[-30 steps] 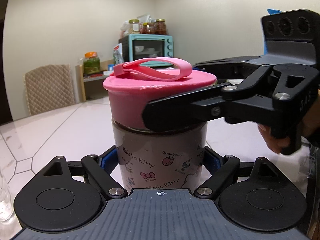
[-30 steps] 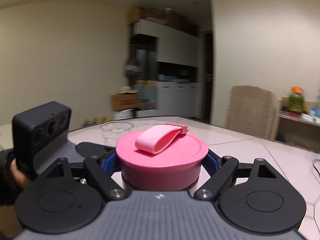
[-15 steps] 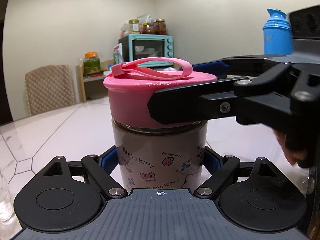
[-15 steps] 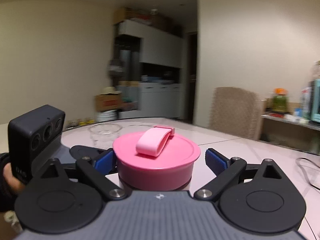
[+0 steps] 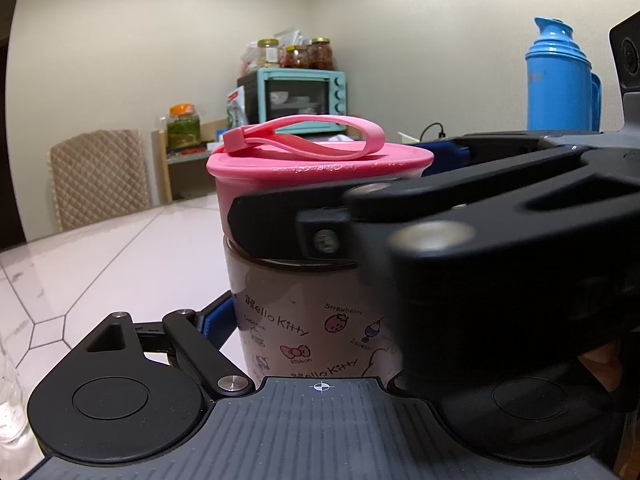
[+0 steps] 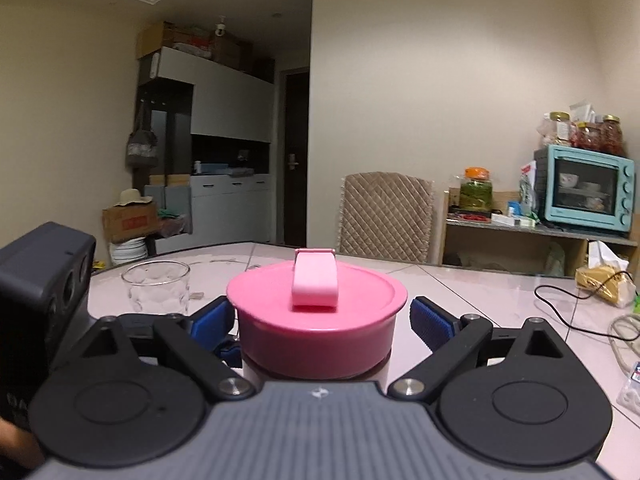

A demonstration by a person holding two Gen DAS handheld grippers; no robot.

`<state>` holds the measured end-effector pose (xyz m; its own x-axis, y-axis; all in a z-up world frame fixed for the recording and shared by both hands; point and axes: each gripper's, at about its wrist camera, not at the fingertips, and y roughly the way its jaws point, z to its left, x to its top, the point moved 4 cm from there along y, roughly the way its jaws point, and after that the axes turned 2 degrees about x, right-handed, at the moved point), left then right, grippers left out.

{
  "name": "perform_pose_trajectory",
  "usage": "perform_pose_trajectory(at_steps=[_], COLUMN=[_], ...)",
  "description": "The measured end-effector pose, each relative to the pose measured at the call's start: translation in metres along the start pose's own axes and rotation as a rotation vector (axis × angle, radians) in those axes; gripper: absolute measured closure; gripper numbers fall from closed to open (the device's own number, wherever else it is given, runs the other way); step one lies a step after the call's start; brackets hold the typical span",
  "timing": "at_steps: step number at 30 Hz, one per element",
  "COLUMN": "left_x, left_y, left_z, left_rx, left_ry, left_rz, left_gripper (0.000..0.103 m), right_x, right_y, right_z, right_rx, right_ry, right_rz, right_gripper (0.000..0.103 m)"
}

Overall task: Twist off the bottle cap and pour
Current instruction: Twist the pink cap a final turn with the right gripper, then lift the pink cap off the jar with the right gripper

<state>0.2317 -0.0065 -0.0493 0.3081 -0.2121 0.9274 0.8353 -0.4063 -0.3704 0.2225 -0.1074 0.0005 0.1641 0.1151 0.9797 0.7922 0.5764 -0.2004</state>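
Observation:
A Hello Kitty bottle [image 5: 304, 320] stands upright on the white table, and its pink cap [image 5: 312, 176] with a loop strap is on it. My left gripper [image 5: 310, 322] is shut on the bottle's body; its right finger is hidden behind the other tool. From the right wrist view, the cap [image 6: 316, 320] sits between the blue pads of my right gripper [image 6: 322, 318]. Those jaws are closing, with the right pad [image 6: 432, 320] still a gap away from the cap. In the left wrist view one black finger [image 5: 440, 220] of the right gripper crosses the cap's front.
An empty drinking glass [image 6: 156, 288] stands on the table [image 6: 480, 292] left of the bottle. A blue thermos [image 5: 560, 76] is at the right. A black cable [image 6: 580, 312] and a yellow packet [image 6: 604, 280] lie far right. A quilted chair [image 6: 386, 216] and a teal oven [image 6: 584, 192] are behind.
The right gripper let go of the cap, swung around it and now stands with its pads narrower about it. The bottle, cap and left gripper stayed still.

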Motion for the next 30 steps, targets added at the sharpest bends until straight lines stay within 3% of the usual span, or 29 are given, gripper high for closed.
perform_pose_trajectory(at_steps=[4,14,22,30], left_x=[0.0,0.007,0.011,0.009], left_y=[0.0,0.002,0.005,0.004], left_z=[0.0,0.005,0.018,0.039], left_rx=[0.002,0.012,0.054,0.115], left_ry=[-0.002,0.0,0.003,-0.016], left_rz=[-0.002,-0.013,-0.006,0.003], left_gripper=[0.013,0.013,0.013,0.013], right_x=[-0.002,0.007,0.035,0.045], right_y=[0.0,0.004,0.007,0.0], right_z=[-0.001,-0.022,-0.013,-0.009], right_rx=[0.029,0.195,0.231,0.185], right_ry=[0.011,-0.034,-0.041,-0.041], right_rz=[0.0,-0.014,-0.07,-0.103], right_gripper=[0.018,0.018,0.018,0.018])
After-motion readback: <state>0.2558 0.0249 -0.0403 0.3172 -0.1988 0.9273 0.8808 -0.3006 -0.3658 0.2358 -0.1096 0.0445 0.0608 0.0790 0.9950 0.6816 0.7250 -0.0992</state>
